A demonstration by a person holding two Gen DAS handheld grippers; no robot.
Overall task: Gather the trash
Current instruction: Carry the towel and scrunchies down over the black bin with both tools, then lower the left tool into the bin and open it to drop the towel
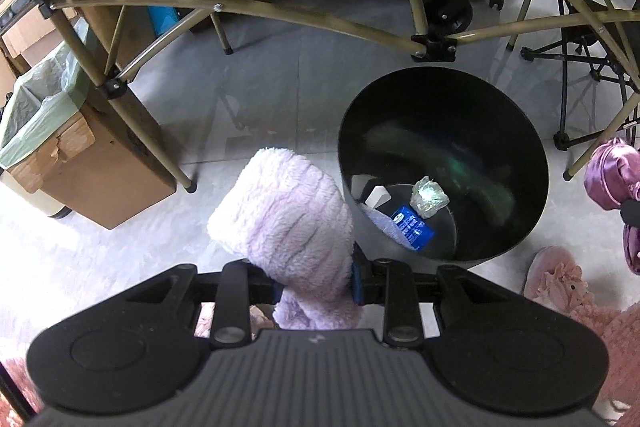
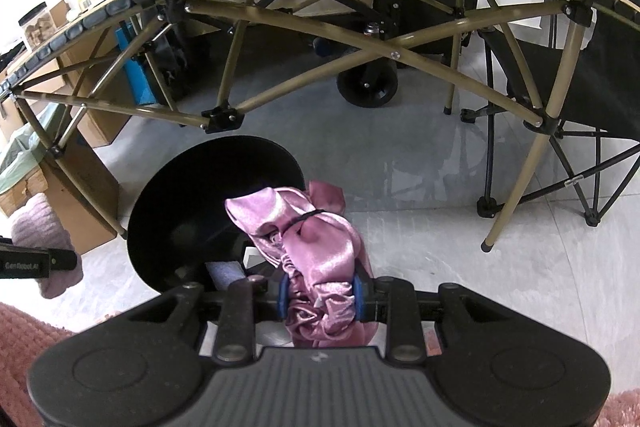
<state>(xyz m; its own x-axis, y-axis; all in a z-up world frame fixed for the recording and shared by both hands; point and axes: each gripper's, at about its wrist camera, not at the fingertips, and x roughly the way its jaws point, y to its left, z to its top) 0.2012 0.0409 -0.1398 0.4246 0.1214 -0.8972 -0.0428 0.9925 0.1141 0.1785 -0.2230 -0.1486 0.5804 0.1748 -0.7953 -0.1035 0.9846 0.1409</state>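
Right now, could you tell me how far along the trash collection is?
Several scraps already lie in the black bin. In hand: the left gripper clamps a fluffy lilac cloth, the right gripper a pink satin cloth. Neither has been dropped in yet.

Both grippers point steeply downward. The left gripper (image 1: 316,291) has its jaws clamped on a fluffy lilac cloth; the right gripper (image 2: 320,297) has its jaws clamped on bunched pink satin fabric.

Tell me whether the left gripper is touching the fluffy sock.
Touching. The left wrist view shows the left gripper pinching the fluffy sock between its blue pads.
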